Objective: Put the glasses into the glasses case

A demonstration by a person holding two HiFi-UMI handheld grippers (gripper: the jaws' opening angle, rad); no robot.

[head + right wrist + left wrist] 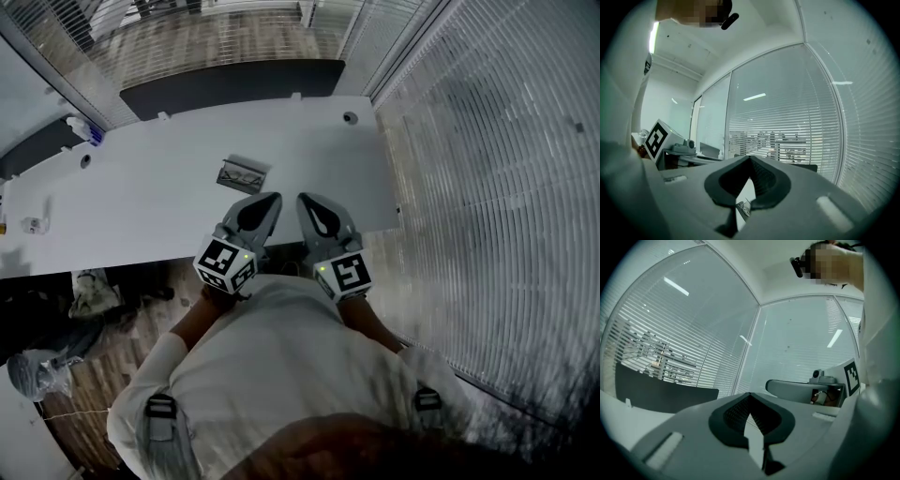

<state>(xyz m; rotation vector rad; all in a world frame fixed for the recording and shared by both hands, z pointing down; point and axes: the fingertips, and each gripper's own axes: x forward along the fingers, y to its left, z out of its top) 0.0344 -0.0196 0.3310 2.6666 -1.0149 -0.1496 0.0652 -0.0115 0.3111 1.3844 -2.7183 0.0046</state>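
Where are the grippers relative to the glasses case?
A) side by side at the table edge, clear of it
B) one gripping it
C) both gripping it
A: the left gripper and right gripper sit short of the glasses case, jaws together on nothing.

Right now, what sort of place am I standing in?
Most likely an office or meeting room: a long white table with a cable hole in its top, glass partition walls, and slatted blinds across them.
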